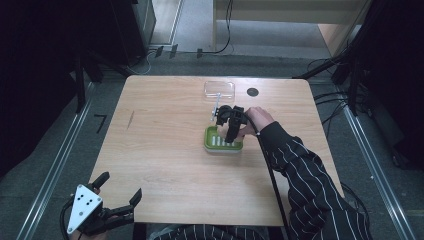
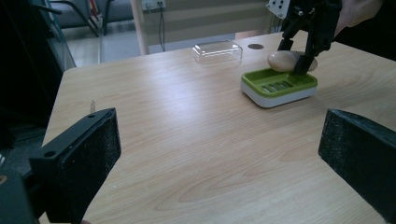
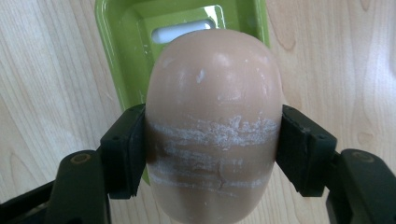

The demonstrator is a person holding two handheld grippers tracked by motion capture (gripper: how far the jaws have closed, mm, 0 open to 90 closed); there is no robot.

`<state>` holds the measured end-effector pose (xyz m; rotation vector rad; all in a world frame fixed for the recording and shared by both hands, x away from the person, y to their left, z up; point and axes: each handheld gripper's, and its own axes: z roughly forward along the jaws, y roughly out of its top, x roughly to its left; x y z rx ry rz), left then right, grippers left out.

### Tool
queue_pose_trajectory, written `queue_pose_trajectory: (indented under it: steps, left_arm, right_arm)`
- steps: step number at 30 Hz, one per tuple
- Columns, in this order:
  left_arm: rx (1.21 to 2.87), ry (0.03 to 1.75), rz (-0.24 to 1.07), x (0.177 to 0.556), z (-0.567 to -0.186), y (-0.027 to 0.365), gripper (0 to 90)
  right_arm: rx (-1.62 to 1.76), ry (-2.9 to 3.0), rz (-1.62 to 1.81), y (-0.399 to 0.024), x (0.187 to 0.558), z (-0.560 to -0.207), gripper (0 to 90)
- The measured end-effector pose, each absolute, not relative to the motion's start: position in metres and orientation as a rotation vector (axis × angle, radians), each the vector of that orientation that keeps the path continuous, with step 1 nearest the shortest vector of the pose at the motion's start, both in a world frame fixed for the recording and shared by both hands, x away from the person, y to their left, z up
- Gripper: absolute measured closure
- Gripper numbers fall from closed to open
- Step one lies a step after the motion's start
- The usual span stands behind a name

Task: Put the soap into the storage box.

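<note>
Your left tool (image 1: pixel 119 196) sits off the near-left corner of the pale wooden bench (image 1: pixel 165 165), its 2 jaws wide apart and empty. Your right tool (image 3: pixel 212 154) clamps the tan oval soap bar (image 3: pixel 214 121) just above the green slotted plastic soap dish (image 2: pixel 279 85).

Left tongs (image 2: pixel 219 154) gape over bare desk (image 2: pixel 187 140); far across, right tongs (image 2: pixel 292 53) grip a beige soap (image 2: pixel 280 60) above the green dish (image 2: pixel 279 86), near the clear lid (image 2: pixel 217 50).
</note>
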<state>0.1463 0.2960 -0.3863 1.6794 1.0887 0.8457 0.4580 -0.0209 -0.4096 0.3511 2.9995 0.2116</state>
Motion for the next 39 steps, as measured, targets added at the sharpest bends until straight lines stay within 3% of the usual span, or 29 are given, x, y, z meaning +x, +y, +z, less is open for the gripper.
queue_pose_trajectory:
  steps: [39]
  left_arm:
    - [1.679,1.086,0.846,0.147,-0.386,0.296,0.0]
  right_arm:
    - [0.305,2.994,0.204,-0.007,0.459,-0.435,32.4]
